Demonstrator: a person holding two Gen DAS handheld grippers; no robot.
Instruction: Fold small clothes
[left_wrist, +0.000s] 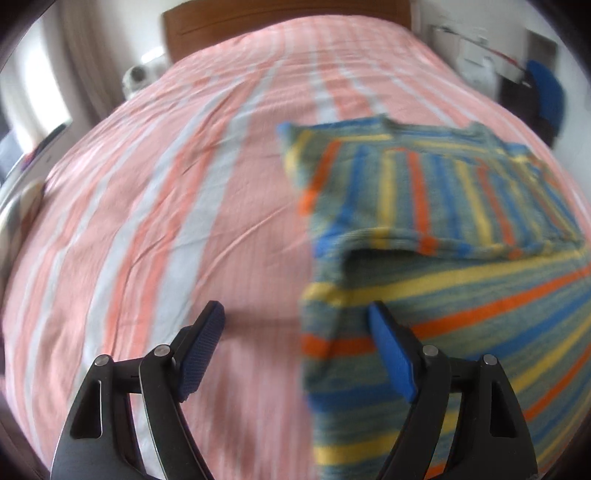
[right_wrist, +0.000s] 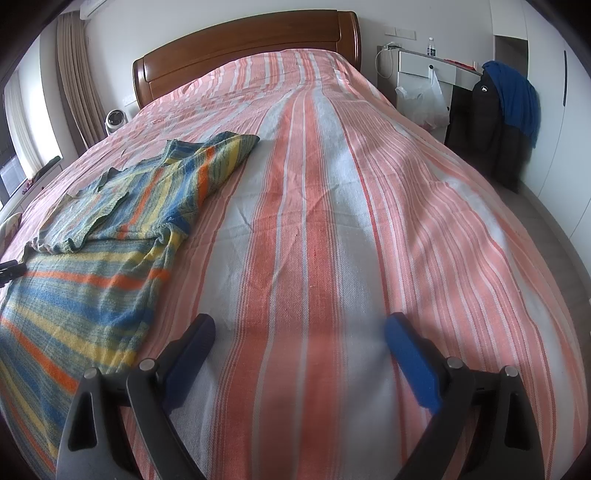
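Observation:
A small shirt with blue, yellow, orange and green stripes (left_wrist: 461, 295) lies flat on the bed, its left sleeve folded over its chest. In the left wrist view my left gripper (left_wrist: 297, 314) is open and empty, straddling the shirt's left edge; the view is motion-blurred. In the right wrist view the shirt (right_wrist: 96, 266) lies at the left. My right gripper (right_wrist: 299, 328) is open and empty over bare bedspread, to the right of the shirt's hem. The tip of the left gripper (right_wrist: 11, 271) shows at the left edge.
The bed has a pink and white striped spread (right_wrist: 332, 203) and a wooden headboard (right_wrist: 243, 40). A white nightstand (right_wrist: 424, 74) with a plastic bag and a chair draped with dark and blue clothes (right_wrist: 502, 110) stand right of the bed. A small fan (right_wrist: 116, 120) stands left.

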